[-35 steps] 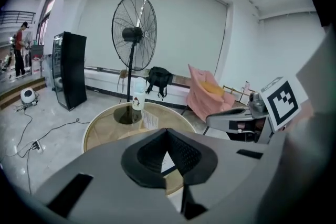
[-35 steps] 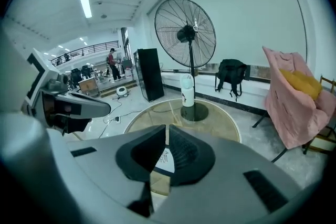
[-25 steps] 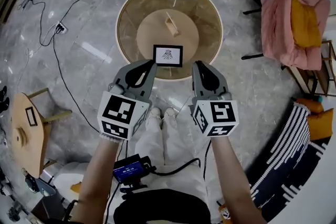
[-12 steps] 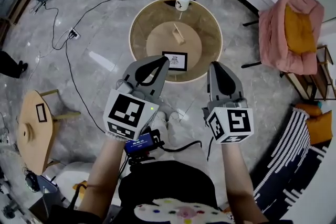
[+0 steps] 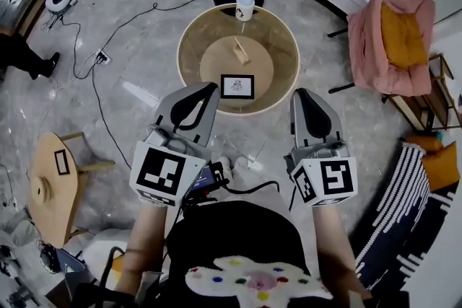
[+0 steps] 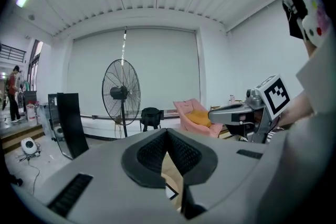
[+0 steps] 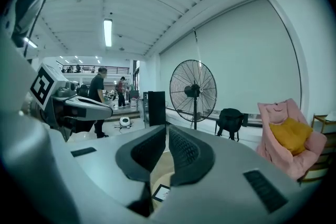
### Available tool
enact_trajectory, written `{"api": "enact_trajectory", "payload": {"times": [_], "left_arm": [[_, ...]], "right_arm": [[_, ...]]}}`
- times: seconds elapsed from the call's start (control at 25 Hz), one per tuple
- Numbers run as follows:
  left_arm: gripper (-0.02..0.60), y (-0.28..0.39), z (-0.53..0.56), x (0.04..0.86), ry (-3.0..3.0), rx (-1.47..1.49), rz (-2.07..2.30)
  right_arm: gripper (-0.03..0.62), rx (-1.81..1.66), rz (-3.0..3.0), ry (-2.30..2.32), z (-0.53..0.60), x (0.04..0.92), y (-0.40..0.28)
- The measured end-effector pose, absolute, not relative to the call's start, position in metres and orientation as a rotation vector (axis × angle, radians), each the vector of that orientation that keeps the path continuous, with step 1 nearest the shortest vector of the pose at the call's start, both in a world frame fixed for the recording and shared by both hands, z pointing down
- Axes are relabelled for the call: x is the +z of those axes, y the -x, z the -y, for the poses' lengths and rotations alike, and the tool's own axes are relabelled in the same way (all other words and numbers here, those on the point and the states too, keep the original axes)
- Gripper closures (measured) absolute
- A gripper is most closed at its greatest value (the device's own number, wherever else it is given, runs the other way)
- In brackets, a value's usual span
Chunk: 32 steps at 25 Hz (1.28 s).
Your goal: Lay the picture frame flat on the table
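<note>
Head view: frame [image 5: 237,86] lies flat on table [image 5: 191,54]; left gripper [image 5: 208,89] clenched, empty; right gripper [image 5: 300,94] nearly closed, empty.

Grey tongs [image 5: 208,89], black-and-white marker cubes [image 5: 160,174]

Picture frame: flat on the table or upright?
Flat. In the head view the picture frame lies face up on the round table; the right gripper view shows it low against the tabletop.

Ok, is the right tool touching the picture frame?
Apart. In the head view the right tool sits clear of the picture frame, with bare table showing between them.
</note>
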<state>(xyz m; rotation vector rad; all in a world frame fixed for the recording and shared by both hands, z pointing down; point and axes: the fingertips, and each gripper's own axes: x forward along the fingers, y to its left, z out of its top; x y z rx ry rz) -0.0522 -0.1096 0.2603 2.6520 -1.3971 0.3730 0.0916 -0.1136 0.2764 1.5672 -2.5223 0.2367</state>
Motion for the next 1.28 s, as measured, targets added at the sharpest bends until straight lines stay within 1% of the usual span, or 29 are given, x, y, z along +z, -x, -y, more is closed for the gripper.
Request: {"api": "enact_trajectory", "payload": {"times": [0.28,0.48,0.68,1.28], "left_arm": [[0.565,0.059,0.097,0.252,-2.618,0.321,1.413],[0.565,0.062,0.086,0.258,-2.598,0.403,1.384],[0.566,0.059,0.085,0.251,-2.617,0.326,1.390],[0.565,0.060,0.081,0.246,-2.641,0.319,1.401]], "right_arm": [[0.549,0.245,2.523,-1.560,0.094,0.267,-0.095],[0.549,0.254,2.532,-1.552,0.085,0.264,-0.093],[0.549,0.251,2.541,-1.540,0.081,0.262,-0.089],[0.549,0.242,2.554,-1.494,0.076,0.261,-0.080]]}}
